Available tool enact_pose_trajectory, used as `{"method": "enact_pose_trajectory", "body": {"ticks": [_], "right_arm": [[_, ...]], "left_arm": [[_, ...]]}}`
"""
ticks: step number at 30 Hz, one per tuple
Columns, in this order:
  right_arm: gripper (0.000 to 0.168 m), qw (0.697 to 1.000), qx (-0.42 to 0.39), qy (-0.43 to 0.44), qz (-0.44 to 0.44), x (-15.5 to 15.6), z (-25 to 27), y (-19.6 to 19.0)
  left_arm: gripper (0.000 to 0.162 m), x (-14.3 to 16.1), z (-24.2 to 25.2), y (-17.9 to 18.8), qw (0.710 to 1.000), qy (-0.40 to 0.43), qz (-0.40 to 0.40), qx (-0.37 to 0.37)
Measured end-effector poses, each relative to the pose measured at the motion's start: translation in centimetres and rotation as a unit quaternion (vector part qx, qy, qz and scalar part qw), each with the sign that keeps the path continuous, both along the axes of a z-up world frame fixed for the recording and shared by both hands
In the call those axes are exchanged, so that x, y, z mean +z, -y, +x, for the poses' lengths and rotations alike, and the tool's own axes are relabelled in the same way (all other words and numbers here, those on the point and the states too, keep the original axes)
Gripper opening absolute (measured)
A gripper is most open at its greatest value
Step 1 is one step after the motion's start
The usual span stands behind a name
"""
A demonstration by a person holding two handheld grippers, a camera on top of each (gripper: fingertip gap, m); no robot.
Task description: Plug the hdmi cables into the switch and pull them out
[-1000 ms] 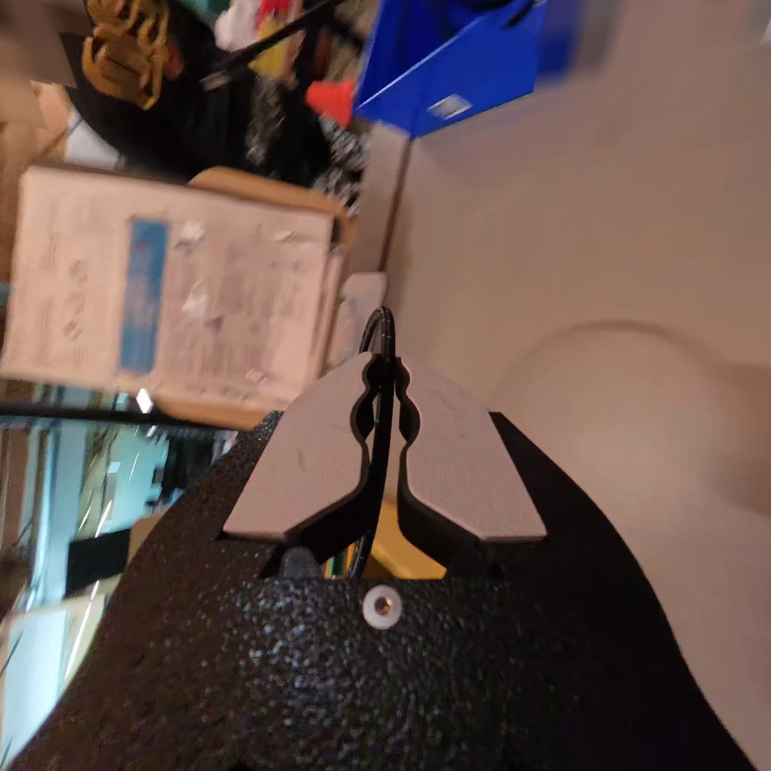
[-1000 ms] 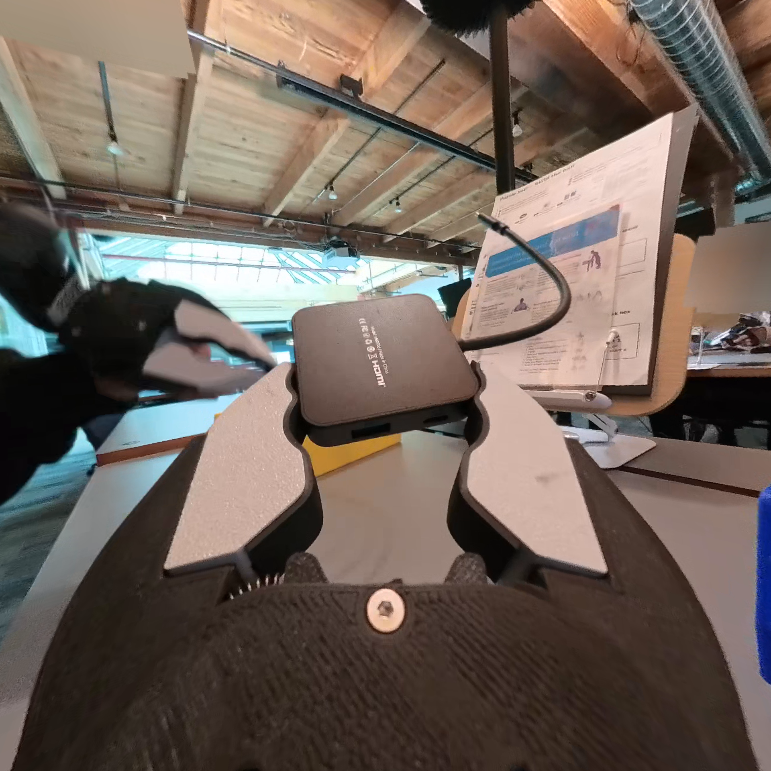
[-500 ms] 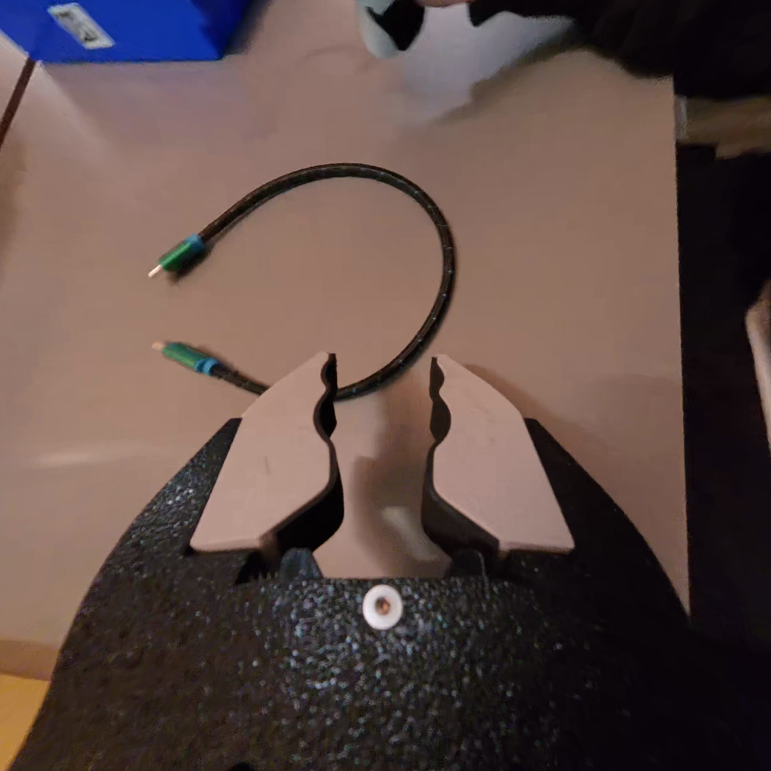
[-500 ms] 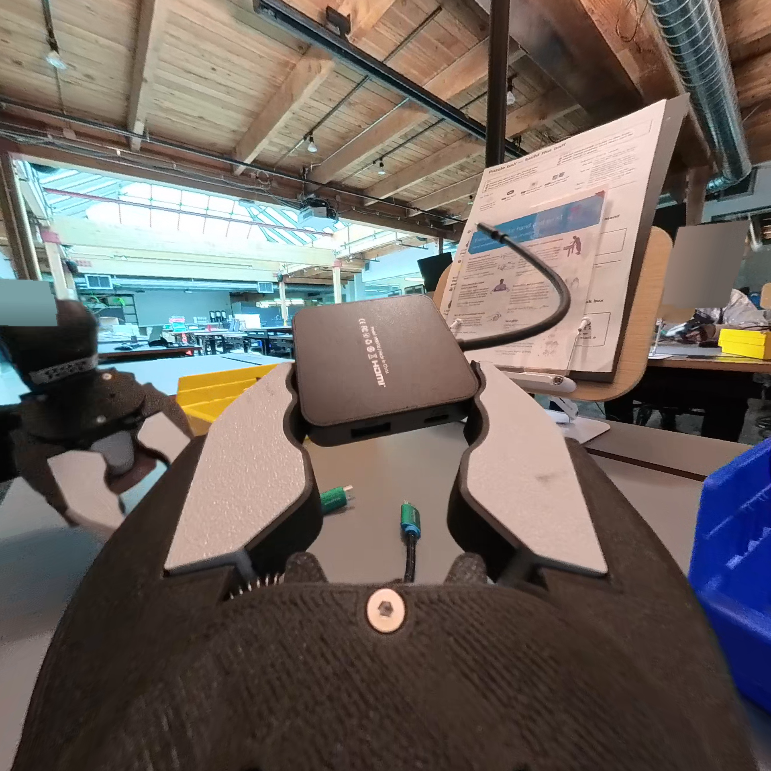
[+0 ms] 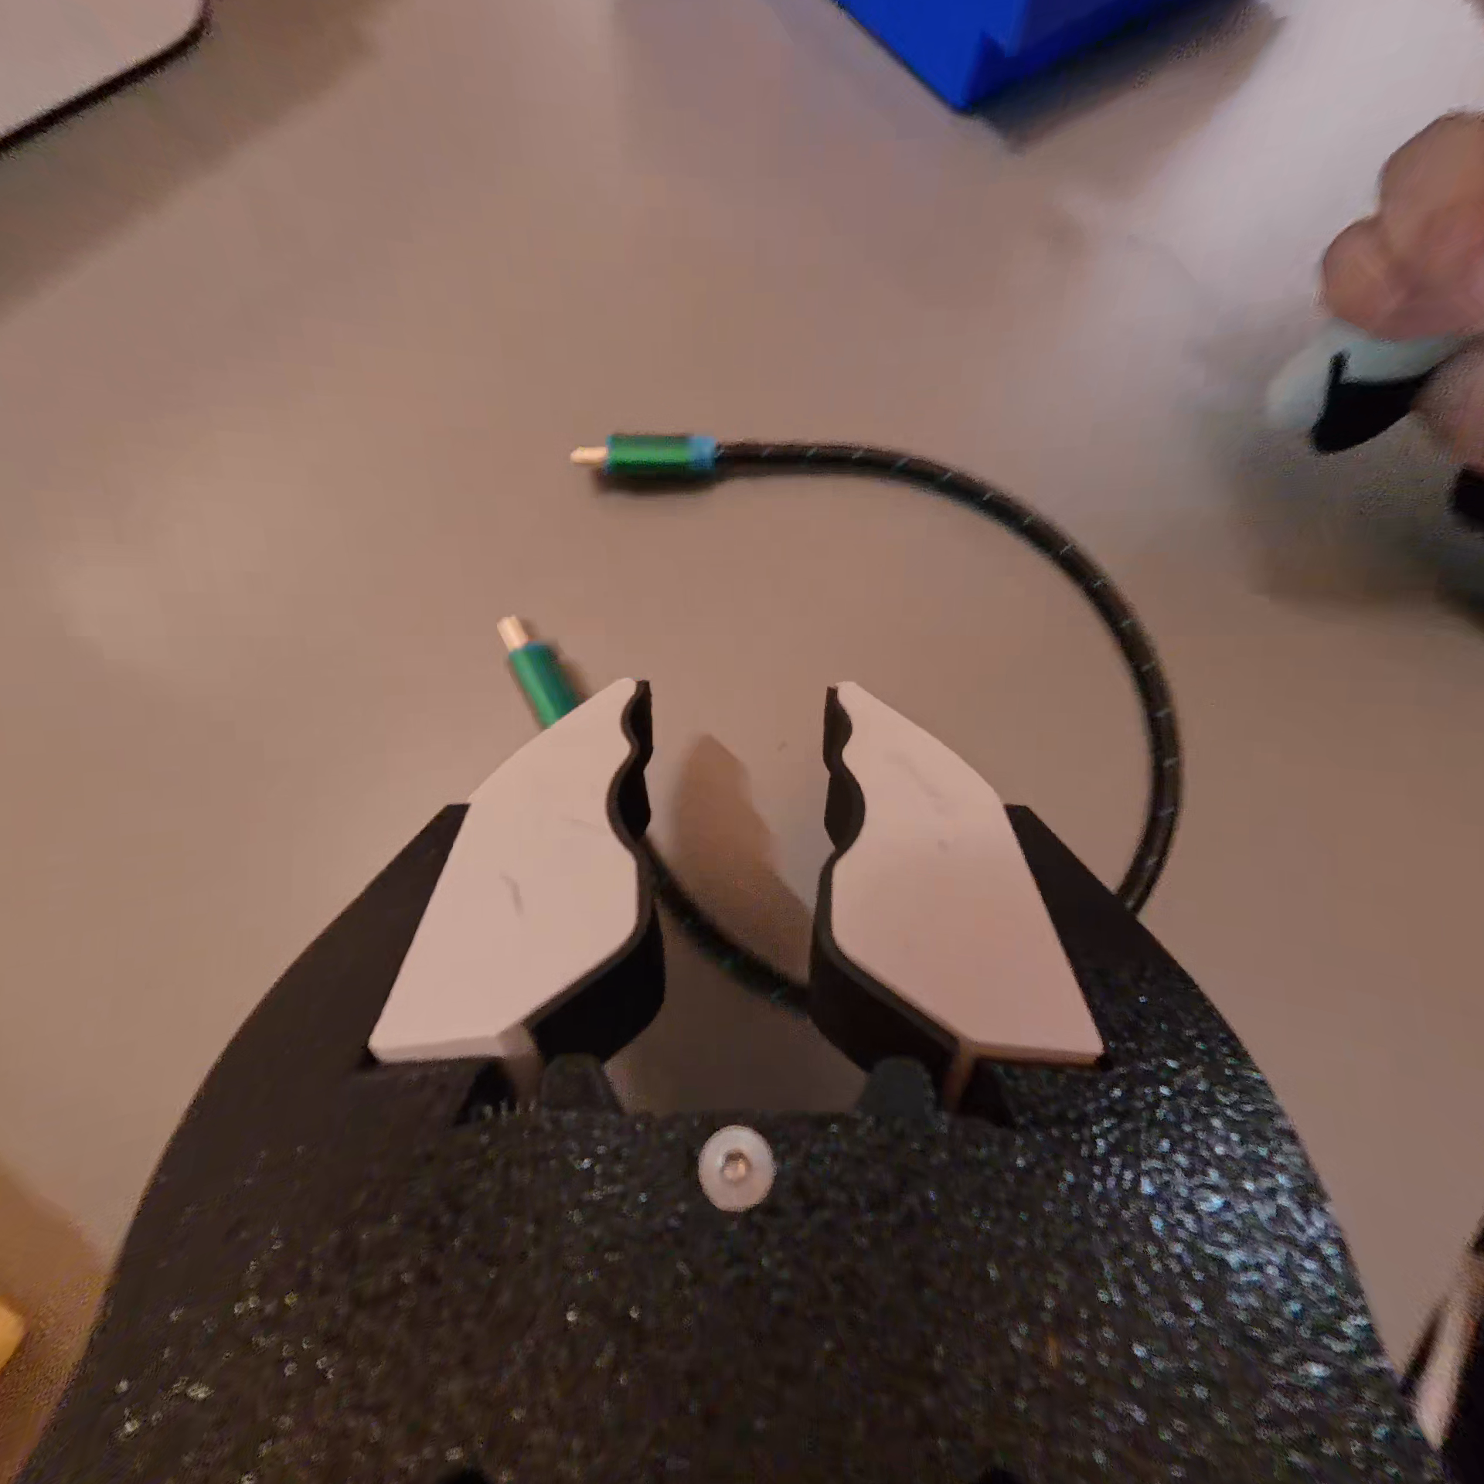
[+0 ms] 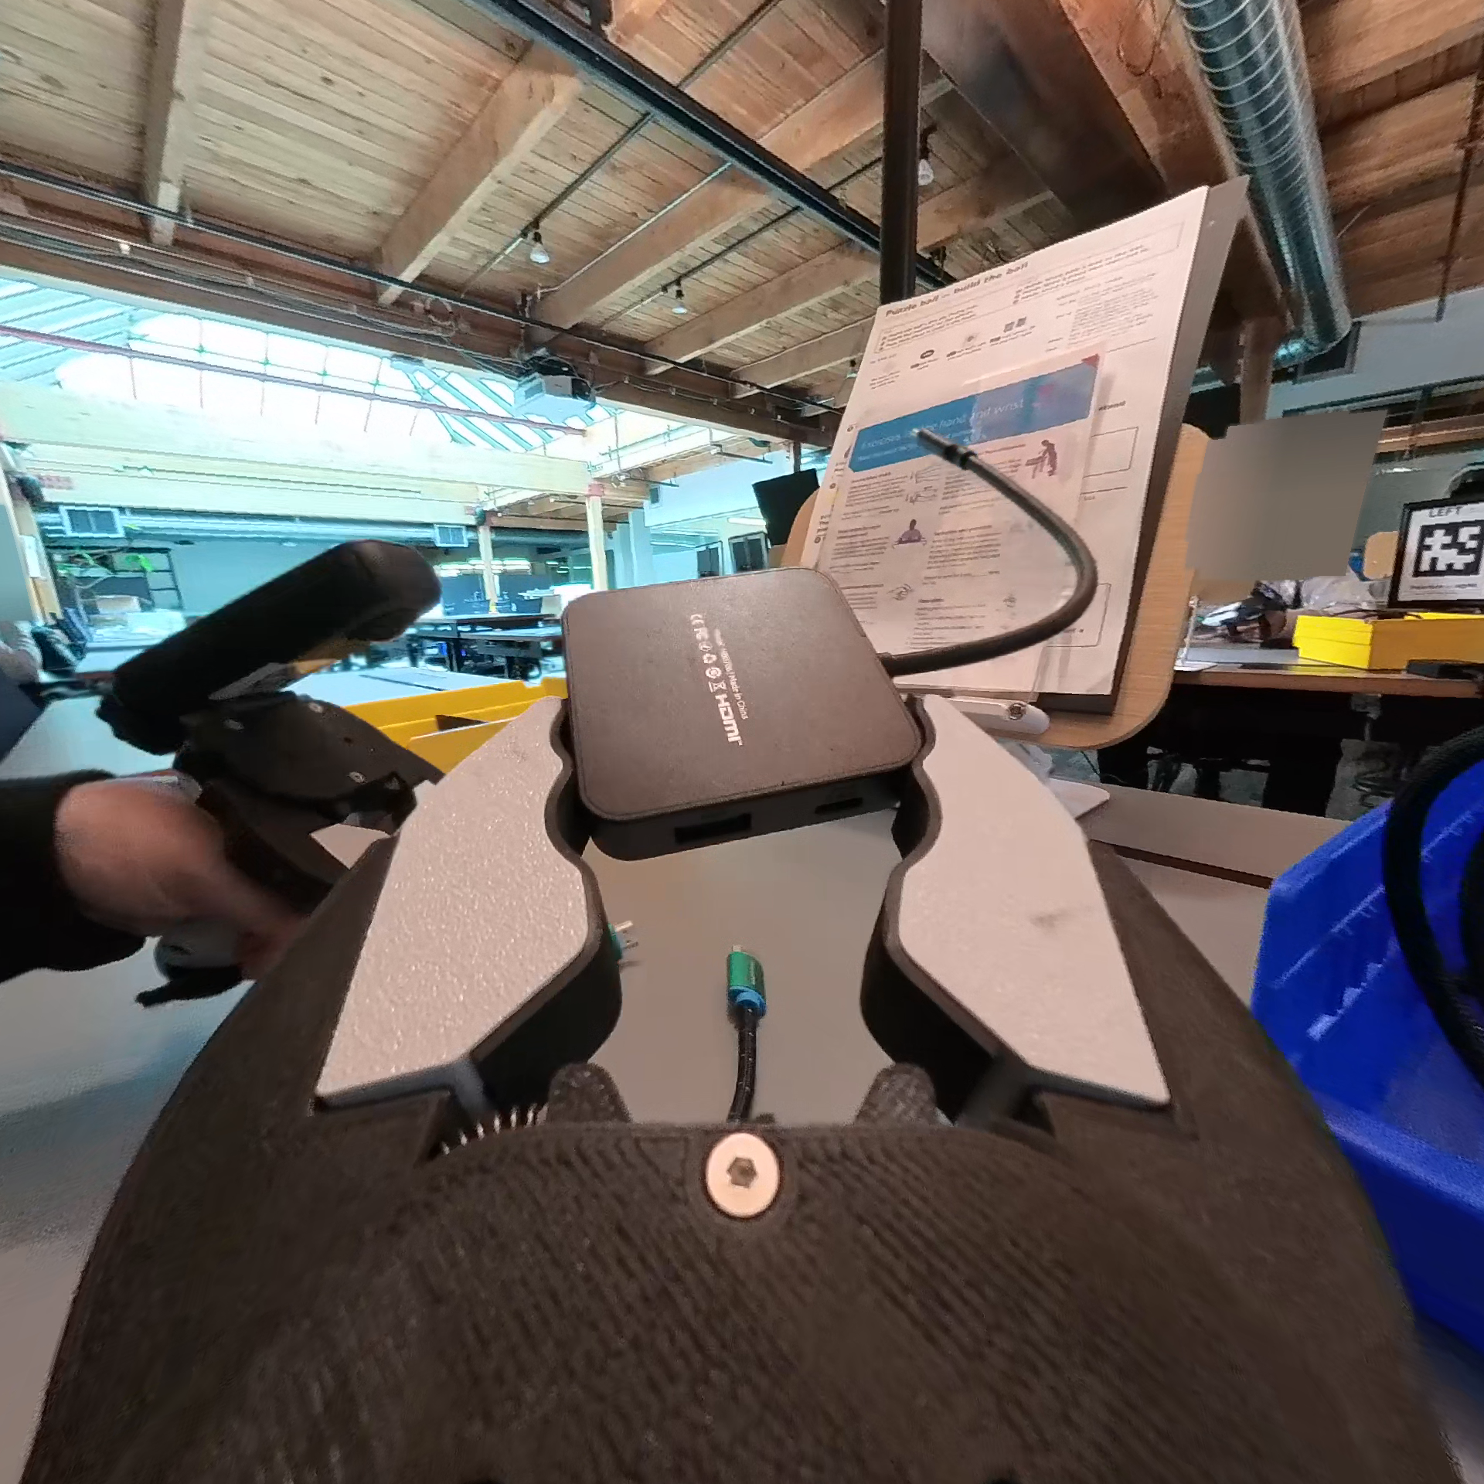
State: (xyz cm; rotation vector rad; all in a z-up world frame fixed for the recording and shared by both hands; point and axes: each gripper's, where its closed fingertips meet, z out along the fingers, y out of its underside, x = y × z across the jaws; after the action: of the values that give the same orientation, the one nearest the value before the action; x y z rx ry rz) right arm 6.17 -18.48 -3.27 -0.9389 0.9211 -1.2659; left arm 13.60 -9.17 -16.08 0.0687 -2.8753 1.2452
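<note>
A black braided HDMI cable (image 5: 1124,610) lies curled on the grey table, with a green plug at each end. One plug (image 5: 654,462) lies farther off; the other plug (image 5: 542,682) lies just left of my left fingertip. My left gripper (image 5: 735,699) is open and empty above the cable's near stretch. My right gripper (image 6: 739,723) is shut on the black switch (image 6: 723,691), held tilted above the table with its ports facing me. A short black lead (image 6: 1036,554) curls up from the switch. One green plug (image 6: 743,976) shows on the table below the switch.
A blue bin (image 6: 1365,1004) stands at the right, also at the top of the left wrist view (image 5: 1012,40). A yellow bin (image 6: 450,715) and a document stand with papers (image 6: 1028,482) are behind. A hand holds the left gripper's body (image 6: 265,723). A hand (image 5: 1413,225) shows at right.
My left gripper swung down to the table, let go of the cable and opened wider. The cable now lies on the table. My right gripper kept hold of the switch and tipped slightly downward.
</note>
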Motion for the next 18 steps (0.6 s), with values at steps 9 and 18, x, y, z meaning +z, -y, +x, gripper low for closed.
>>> {"method": "enact_pose_trajectory", "body": {"ticks": [9,18], "right_arm": [[0.077,1.0,0.004,-0.001,-0.007,0.0,-0.2,0.0],[0.077,0.976,0.174,0.07,0.112,1.9,-1.7,-1.6]], "left_arm": [[0.05,0.1,1.2,4.9,0.992,0.107,0.023,0.057],[0.052,-2.3,4.4,-1.9,0.988,0.062,0.073,0.117]]}}
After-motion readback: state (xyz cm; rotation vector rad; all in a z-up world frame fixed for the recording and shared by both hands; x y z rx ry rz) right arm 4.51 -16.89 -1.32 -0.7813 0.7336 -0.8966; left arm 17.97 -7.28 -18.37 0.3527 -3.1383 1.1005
